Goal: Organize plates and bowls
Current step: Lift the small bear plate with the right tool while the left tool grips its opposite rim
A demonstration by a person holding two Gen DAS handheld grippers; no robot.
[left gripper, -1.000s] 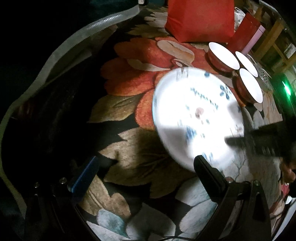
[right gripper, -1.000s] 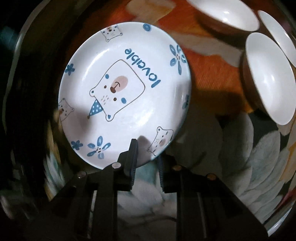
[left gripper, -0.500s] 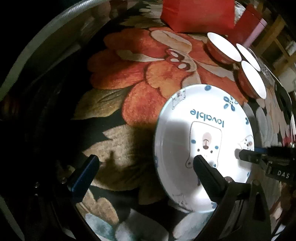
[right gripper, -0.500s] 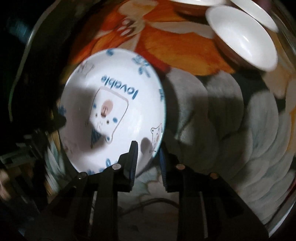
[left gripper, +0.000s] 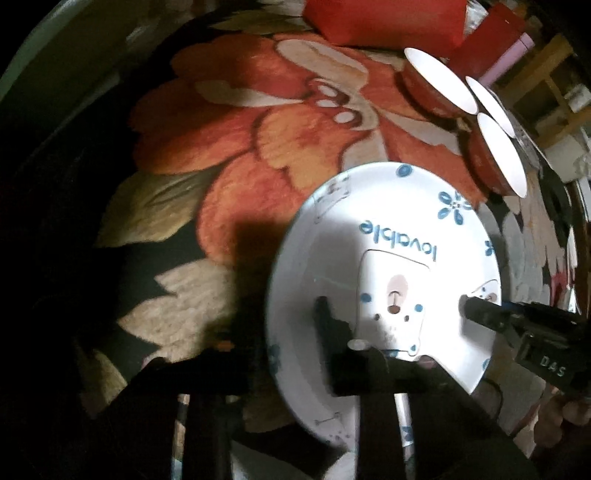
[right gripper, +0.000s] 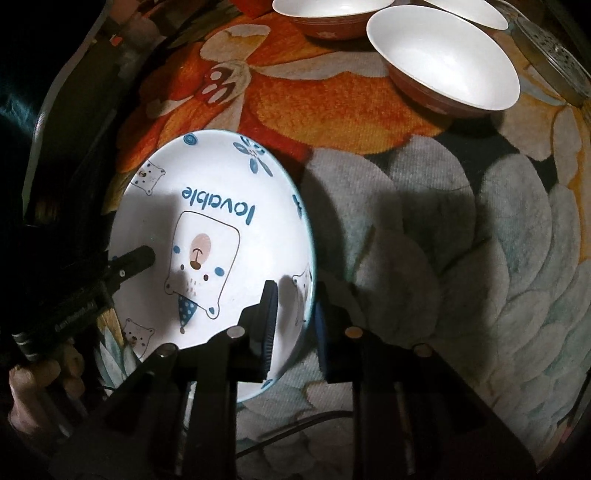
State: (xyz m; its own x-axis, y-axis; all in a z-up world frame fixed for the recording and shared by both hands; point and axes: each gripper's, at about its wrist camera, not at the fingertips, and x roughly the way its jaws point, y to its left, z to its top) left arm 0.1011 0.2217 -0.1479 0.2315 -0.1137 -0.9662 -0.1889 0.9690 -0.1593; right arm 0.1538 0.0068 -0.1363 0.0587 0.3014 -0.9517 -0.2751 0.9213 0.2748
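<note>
So right now I've got both tongs on the same round white ceramic plate with the blue bear drawing and "lovable" lettering (right gripper: pixel 207 236). My right tongs (right gripper: pixel 293 317) are clamped on its near right rim, one pad on the inside face, the other on the outside. My left tongs (left gripper: pixel 291 332) have just been closing and now pinch the opposite rim; in the left wrist view one finger (left gripper: pixel 325 321) lies over the plate's inner face and the other is lost in shadow behind the edge. From the right wrist view you can see the left tongs' tip reaching in over the rim from the left side.

The plate sits tilted, over the flowered orange, grey and black cloth (right gripper: pixel 443 221) that covers the worktop. Can't tell whether its lower edge touches the cloth.

Beyond it, well apart, are three round brown-sided bowls with white insides (right gripper: pixel 443 55), bunched close together. A red box-like thing (left gripper: pixel 384 18) stands behind those in the left wrist view. My left hand (right gripper: pixel 40 373) shows at the lower left edge of the right view.
</note>
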